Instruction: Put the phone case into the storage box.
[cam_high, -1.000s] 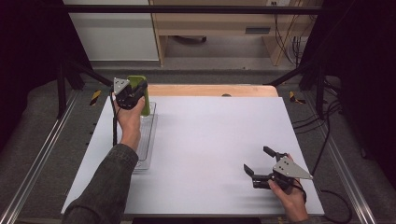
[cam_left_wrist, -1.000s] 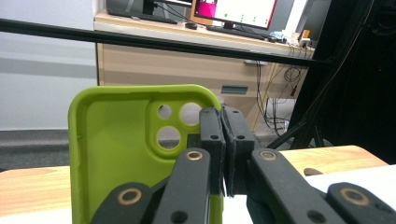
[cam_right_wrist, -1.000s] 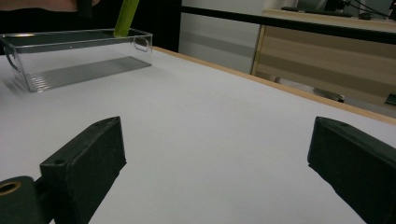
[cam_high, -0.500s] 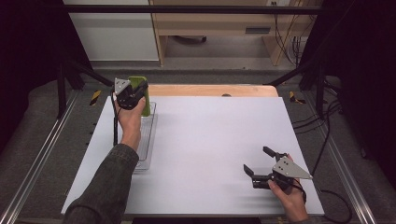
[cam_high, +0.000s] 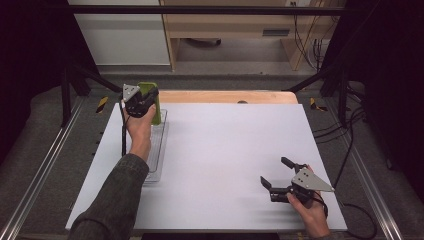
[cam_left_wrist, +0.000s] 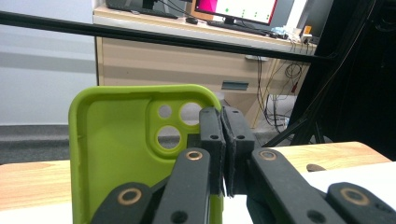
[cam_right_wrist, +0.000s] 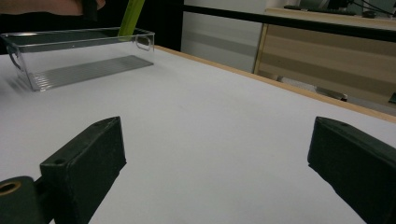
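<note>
high view: the left gripper (cam_high: 142, 102) sits in the upper left of the frame, above the far end of a clear plastic tray (cam_high: 159, 150) on the white table (cam_high: 225, 150), with its jaws pinched on the edge of a green phone case (cam_high: 151, 95) held upright. the right gripper (cam_high: 280, 177) rests low in the lower right, well apart from the tray, its jaws spread with nothing between them. no writing can be read here.

left gripper view: the phone case (cam_left_wrist: 116, 154) fills the left and centre, its hollow inside facing the camera, three round camera holes near its upper right corner. the jaws meet on its right edge. a monitor at the top shows blurred marks, too small to read.

right gripper view: both jaws stand wide at the bottom corners over bare table (cam_right_wrist: 210, 140). the tray (cam_right_wrist: 79, 58) is at upper left, the case's green edge (cam_right_wrist: 130, 16) rising above it. no label is visible.
</note>
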